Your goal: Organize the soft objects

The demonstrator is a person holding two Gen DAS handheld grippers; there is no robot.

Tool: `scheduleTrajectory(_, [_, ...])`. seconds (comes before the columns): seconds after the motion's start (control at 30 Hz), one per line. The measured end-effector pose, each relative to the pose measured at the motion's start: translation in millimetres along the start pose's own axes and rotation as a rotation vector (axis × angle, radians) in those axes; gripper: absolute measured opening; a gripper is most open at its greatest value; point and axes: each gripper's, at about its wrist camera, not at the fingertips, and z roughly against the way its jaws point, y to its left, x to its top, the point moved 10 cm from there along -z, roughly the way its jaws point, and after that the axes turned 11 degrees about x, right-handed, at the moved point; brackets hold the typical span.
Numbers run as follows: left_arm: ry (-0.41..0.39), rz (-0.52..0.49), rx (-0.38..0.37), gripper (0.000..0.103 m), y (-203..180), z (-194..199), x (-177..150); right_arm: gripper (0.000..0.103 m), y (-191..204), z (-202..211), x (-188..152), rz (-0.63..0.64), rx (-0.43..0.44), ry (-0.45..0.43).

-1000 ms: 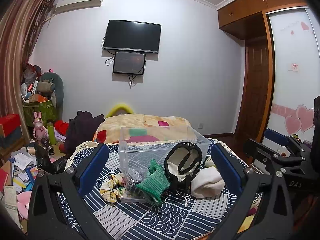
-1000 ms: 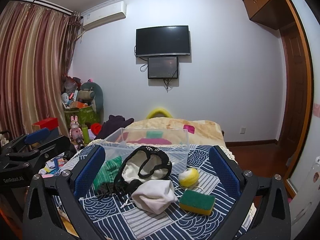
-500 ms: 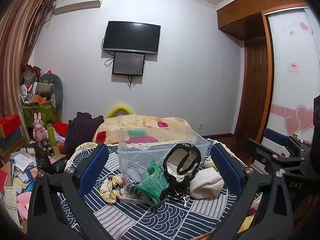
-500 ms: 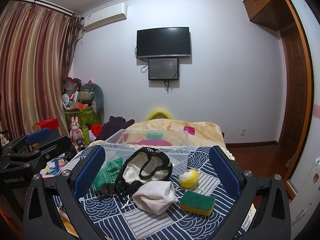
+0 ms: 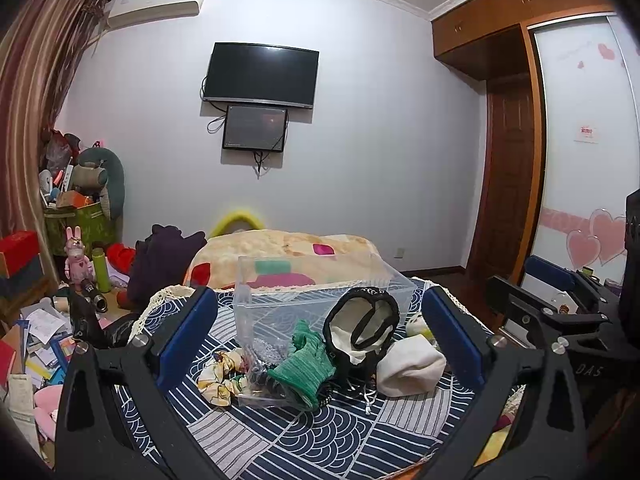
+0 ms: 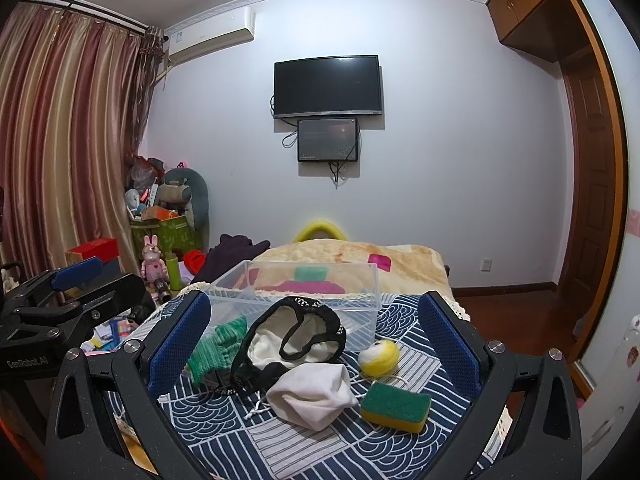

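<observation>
A clear plastic bin stands on the blue patterned tablecloth. In front of it lie a green knit cloth, a black-rimmed cream pouch and a white cloth bag. A floral scrunchie lies to the left. A yellow-white ball and a green-yellow sponge lie to the right. My left gripper and right gripper are both open, empty, held back from the objects.
A bed with a beige blanket lies behind the table. Clutter covers the floor at left, with a green box of toys. A wooden door and wardrobe are at right. The table edge is near each gripper.
Both views have shifted very slightly; the objects and the open grippers stay as they were.
</observation>
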Motion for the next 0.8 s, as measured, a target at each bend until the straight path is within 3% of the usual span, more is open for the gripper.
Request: scheduleTrajectory(0.8, [0.015, 0.018, -0.012, 0.103, 1.5, -4.5, -3.6, 0.103, 4.0, 1.2, 0.0, 0.003, 0.007, -0.009])
